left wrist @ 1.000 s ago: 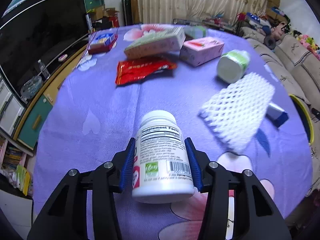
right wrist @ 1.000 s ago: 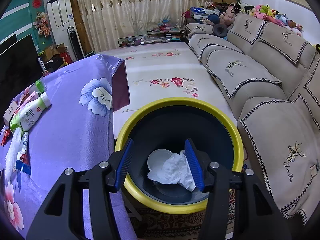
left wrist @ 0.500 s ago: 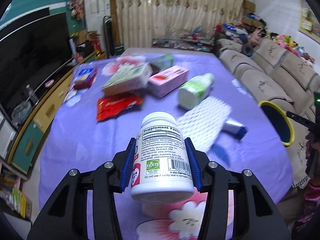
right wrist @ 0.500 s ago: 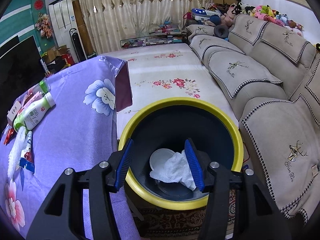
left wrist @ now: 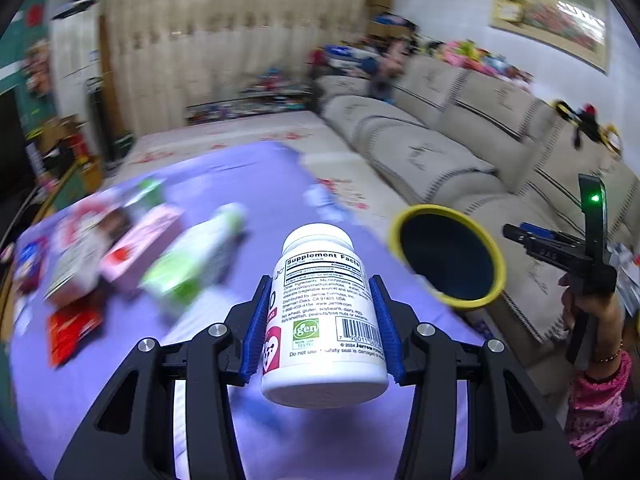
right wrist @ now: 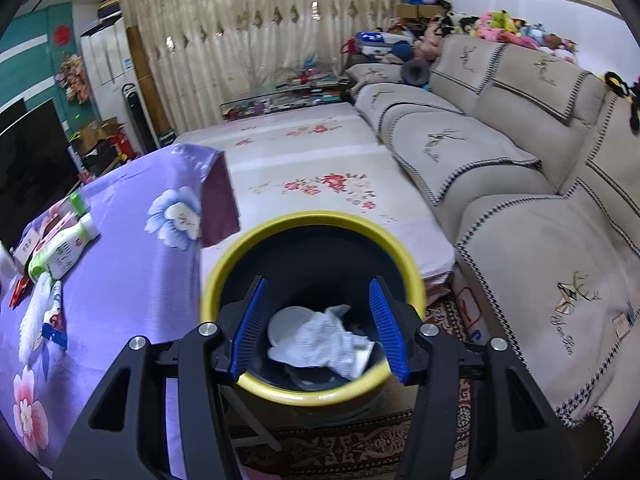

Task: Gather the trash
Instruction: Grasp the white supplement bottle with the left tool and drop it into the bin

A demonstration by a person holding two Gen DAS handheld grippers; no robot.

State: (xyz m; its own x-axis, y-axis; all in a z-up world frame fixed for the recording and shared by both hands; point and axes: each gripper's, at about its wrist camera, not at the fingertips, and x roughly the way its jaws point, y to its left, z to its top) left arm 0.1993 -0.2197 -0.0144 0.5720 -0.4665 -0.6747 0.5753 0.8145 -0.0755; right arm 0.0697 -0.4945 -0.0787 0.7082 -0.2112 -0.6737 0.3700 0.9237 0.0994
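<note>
The left gripper (left wrist: 322, 320) holds a white supplement bottle (left wrist: 323, 320) between its blue fingers (left wrist: 256, 326), both pads pressed against the bottle's sides; the bottle lies along the fingers with its base toward the camera and its cap pointing away, raised above the purple-clothed bench (left wrist: 120, 360). The yellow-rimmed trash bin (left wrist: 448, 258) serves as the landmark: in the left wrist view it stands beyond and to the right of the bottle, off the bench edge, well apart from the bottle. The right gripper (right wrist: 318, 328) is positioned directly above the bin (right wrist: 312, 394), its fingers (right wrist: 248, 330) spread wide and holding nothing. Inside the bin lie a crumpled white paper (right wrist: 324, 344) and, touching it on the left, a white disc (right wrist: 286, 322). To the left of the bin, on the bench (right wrist: 120, 280), lie a white mesh sleeve (right wrist: 34, 316), a green-and-white bottle (right wrist: 60, 256) on its side, and a small blue-and-white packet (right wrist: 54, 328). In the left wrist view these items are blurred, along with a pink box (left wrist: 140, 248) and a red packet (left wrist: 72, 330). Beyond and right of the bin stands a beige sofa (right wrist: 520, 184). The person's right hand (left wrist: 588, 312) grips the other tool's handle to the right of the bin.
</note>
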